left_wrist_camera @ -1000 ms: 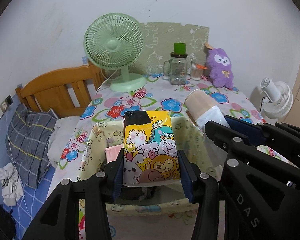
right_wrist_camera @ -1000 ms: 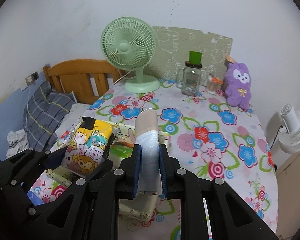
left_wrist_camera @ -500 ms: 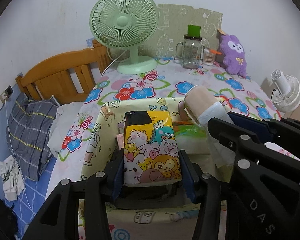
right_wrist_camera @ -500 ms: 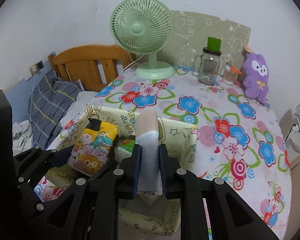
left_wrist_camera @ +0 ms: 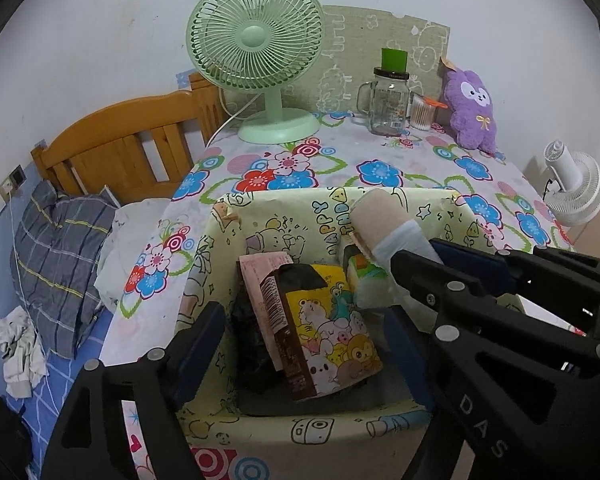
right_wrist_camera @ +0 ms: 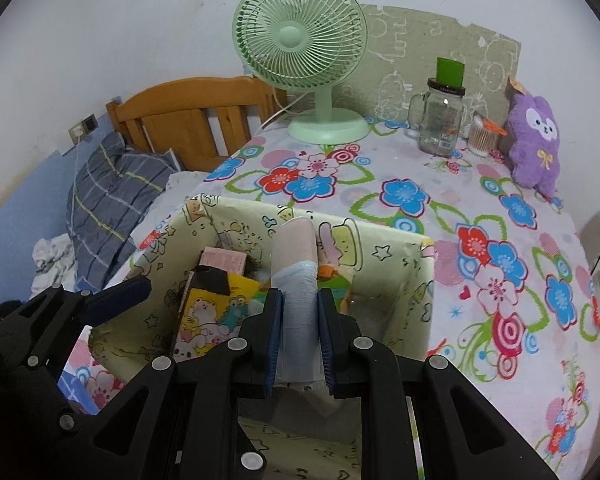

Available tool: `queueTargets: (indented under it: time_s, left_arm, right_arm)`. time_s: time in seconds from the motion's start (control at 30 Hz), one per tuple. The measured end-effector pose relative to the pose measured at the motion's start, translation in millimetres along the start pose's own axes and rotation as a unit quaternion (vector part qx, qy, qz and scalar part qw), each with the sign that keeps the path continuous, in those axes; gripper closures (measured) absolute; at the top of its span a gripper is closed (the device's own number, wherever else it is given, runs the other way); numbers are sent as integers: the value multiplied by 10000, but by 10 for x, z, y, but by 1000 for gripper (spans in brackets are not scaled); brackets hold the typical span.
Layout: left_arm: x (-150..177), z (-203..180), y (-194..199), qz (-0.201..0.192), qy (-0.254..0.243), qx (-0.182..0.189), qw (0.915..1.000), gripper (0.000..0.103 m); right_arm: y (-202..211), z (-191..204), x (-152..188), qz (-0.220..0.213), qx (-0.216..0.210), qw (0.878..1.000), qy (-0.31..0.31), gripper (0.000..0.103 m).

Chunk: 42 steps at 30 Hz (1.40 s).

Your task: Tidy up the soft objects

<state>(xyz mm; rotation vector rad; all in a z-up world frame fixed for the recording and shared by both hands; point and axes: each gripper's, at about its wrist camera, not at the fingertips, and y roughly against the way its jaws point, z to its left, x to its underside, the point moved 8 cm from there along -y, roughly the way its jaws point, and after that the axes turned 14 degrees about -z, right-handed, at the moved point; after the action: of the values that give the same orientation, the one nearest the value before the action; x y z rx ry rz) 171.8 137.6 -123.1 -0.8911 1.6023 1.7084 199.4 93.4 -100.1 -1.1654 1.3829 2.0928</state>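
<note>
Two packs concern the left wrist view: inside the box on the desk, the cartoon packet lies released between the left gripper's spread jaws, evidently dropped there for storage. In the right wrist view, the right gripper has its jaws clenched on the wrapped roll, poised over the box, probably to go in beside the packet.

Two grippers: left gripper, right gripper. One yellow-patterned fabric bin. One cartoon-animal packet. One beige roll. One pink packet. One green fan. One glass jar. One purple plush. One white fan. One plaid pillow.
</note>
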Motion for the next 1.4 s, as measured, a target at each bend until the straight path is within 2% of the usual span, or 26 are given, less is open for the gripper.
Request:
queueTargets:
  time_s: [0.2, 0.27, 0.33, 0.43, 0.57, 0.93, 1.27, 1.4]
  left_arm:
    - [34, -5, 34, 56, -5, 24, 10000, 16]
    - [56, -26, 48, 74, -25, 39, 10000, 15]
    - [83, -55, 63, 97, -26, 96, 9999, 15]
    - [94, -93, 92, 73, 4, 150, 9999, 13]
    - [89, -130, 159, 10, 31, 153, 9999, 10]
    - [-15, -337, 392, -248, -13, 224, 9994, 5]
    - [-151, -644, 642, -516, -87, 348, 9980, 5]
    - [-188, -763, 724, -554, -56, 413, 9976, 4]
  right_arm:
    - [3, 9, 33, 12, -19, 10000, 10, 79]
    - [15, 2, 55, 63, -11, 10000, -12, 60]
    - [49, -13, 72, 78, 14, 10000, -28, 47]
    - [105, -16, 78, 66, 66, 9999, 80, 44]
    - [190, -38, 71, 37, 169, 9997, 158, 34]
    - [570, -240, 38, -222, 413, 9989, -32, 26]
    - [1016, -518, -34, -591, 750, 9954, -108, 18]
    - [1193, -661, -47, -656, 882, 9938, -177, 18]
